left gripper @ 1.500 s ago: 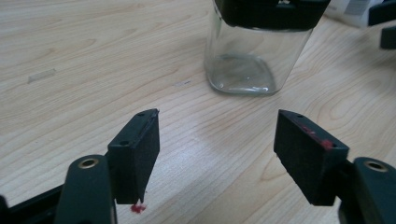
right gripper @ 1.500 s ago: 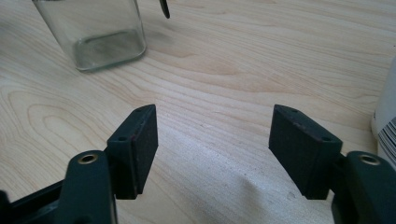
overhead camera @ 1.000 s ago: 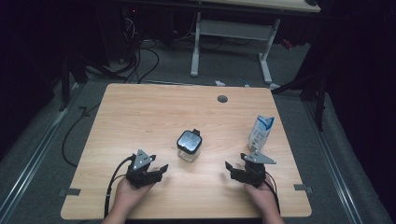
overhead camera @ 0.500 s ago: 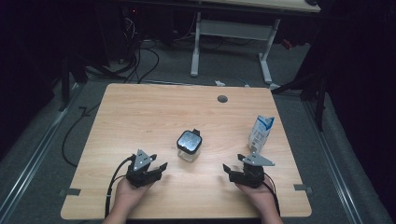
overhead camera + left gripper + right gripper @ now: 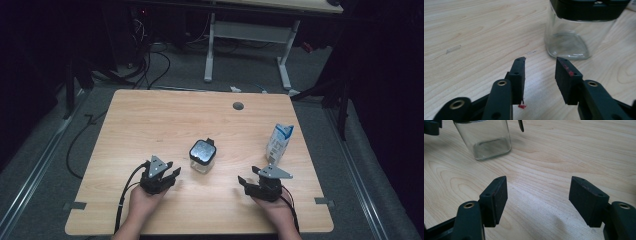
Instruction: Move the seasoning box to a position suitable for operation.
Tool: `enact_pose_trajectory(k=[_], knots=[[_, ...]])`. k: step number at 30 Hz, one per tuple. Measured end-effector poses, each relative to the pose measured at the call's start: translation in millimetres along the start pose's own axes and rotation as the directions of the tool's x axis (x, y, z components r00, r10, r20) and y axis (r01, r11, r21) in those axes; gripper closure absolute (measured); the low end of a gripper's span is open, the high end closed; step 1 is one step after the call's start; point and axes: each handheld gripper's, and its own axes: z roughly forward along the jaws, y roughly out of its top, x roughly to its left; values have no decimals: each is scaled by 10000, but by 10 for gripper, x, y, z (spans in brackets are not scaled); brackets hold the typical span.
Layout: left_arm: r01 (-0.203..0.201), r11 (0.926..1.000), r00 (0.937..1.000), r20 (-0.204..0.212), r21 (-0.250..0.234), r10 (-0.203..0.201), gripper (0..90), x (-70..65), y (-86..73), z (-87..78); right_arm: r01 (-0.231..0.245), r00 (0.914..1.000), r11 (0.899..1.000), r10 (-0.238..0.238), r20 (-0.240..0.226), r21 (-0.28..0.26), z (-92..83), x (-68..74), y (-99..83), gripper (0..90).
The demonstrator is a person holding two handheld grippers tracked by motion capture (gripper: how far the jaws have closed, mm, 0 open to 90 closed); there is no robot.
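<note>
- The worktop is seen from the high view as a pale wood slab with a round hole near its far edge; grey floor and cables lie around it.
- A carton is stood upright near the worktop's right edge, well apart from the jar and just beyond the right tongs.
- The jar is placed about mid-worktop, upright, of clear glass with a dark lid; it stands between the two tongs and slightly farther from the person, touched by neither. In the left gripper view the jar is seen just ahead and to the right of the jaws; in the right gripper view the jar is seen ahead at the upper left.
- The right tongs are held low over the near worktop, right of the jar. Their jaws are spread wide in the right gripper view, with bare wood between them.
- The left tongs are held near the front edge, left of the jar. Their jaws have just been closing and stand half apart, released, with nothing between them.
</note>
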Motion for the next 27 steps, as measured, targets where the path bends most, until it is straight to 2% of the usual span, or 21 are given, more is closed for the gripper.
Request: enact_pose_trajectory(k=[7, 11, 15, 16, 19, 27], knots=[[223, 9997, 9996, -154, -83, -225, 726, 58, 70, 160, -86, 10000, 9999, 86, -21, 80, 6, 1, -3, 322], [76, 9998, 9997, -214, -201, -81, 812, 41, 119, 210, -126, 9999, 9999, 126, 4, 82, 2, -4, -2, 323], [106, 9993, 9997, -206, -357, -114, 897, 48, 190, 250, -136, 9999, 9998, 136, 5, 122, 4, -5, -3, 325], [153, 9987, 9997, -199, -495, -163, 898, 50, 206, 261, -135, 9999, 9998, 135, 5, 109, 4, -5, -3, 325], [104, 9992, 9998, -138, -398, -109, 898, 39, 273, 312, -135, 9999, 9999, 135, -26, 83, 1, -6, -1, 325], [-16, 9987, 10000, 22, -502, 17, 898, -11, 390, 404, -123, 9999, 9999, 124, -88, 114, 4, -8, -4, 326]])
